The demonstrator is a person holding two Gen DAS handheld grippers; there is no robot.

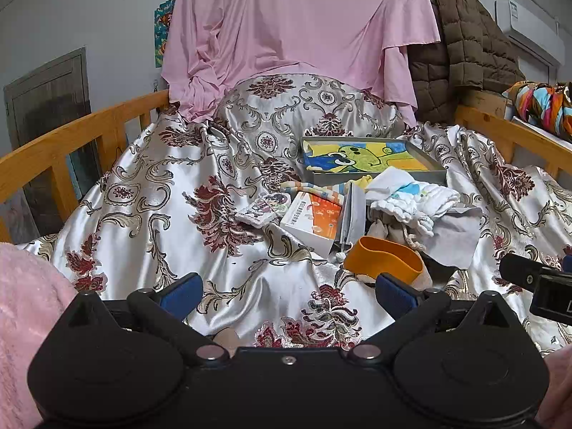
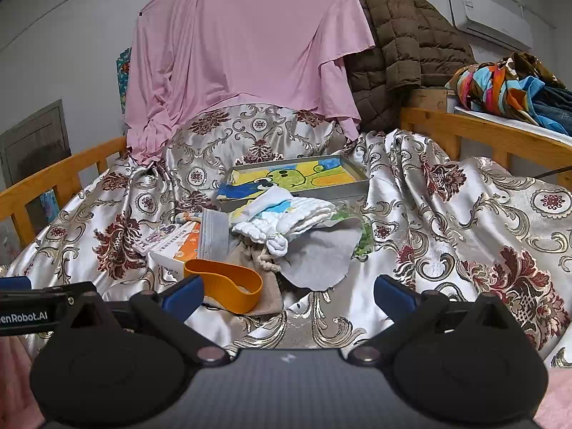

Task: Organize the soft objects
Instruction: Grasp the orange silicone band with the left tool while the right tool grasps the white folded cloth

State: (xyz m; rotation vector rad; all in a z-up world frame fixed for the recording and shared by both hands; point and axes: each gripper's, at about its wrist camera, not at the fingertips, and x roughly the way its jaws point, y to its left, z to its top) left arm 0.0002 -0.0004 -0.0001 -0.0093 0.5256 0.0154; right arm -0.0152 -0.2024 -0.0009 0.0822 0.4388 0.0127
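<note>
Both tools, left tool and right tool, hover with jaws wide and hold nothing above the satin bedspread, so sorting looks not yet begun. The soft things lie heaped just in front of the picture tray: folded white socks, a grey cloth, a drawstring pouch, an orange band. A likely next move is reaching forward to pinch one piece. Readable writing: "enRobot.AI" on the left tool; print on the orange-and-white box is illegible.
</note>
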